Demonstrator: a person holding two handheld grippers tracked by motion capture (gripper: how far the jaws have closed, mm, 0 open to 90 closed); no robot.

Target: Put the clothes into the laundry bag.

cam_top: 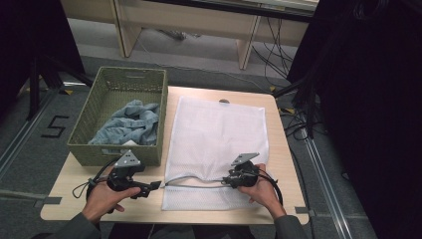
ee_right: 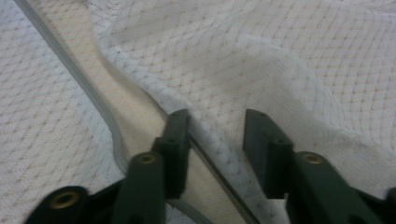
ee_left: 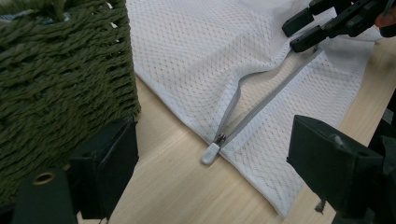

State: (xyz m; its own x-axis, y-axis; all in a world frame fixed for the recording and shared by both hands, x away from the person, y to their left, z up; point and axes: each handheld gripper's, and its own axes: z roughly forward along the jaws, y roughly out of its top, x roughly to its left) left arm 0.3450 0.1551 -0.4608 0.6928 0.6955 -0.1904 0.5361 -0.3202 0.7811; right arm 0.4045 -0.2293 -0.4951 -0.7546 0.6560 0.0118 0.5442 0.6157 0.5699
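Observation:
A white mesh laundry bag (cam_top: 219,129) lies flat on the wooden table (cam_top: 69,196), its grey zipper partly open along the near end. The zipper pull (ee_left: 210,153) rests at the bag's left corner. My left gripper (cam_top: 155,185) is open and points at that pull from just short of it; in the left gripper view the pull lies ahead between the wide jaws of the left gripper (ee_left: 212,133). My right gripper (ee_right: 217,116) is open, its jaws either side of the raised mesh edge (ee_right: 219,140) above the zipper opening. It sits at the bag's near right (cam_top: 228,180).
A green woven basket (cam_top: 119,153) stands at the table's left, close to the bag, with blue clothes (cam_top: 129,124) inside. Its wall (ee_left: 60,79) is right beside my left jaw. Bare wood shows at the near left corner. Cables and dark stands line the floor around.

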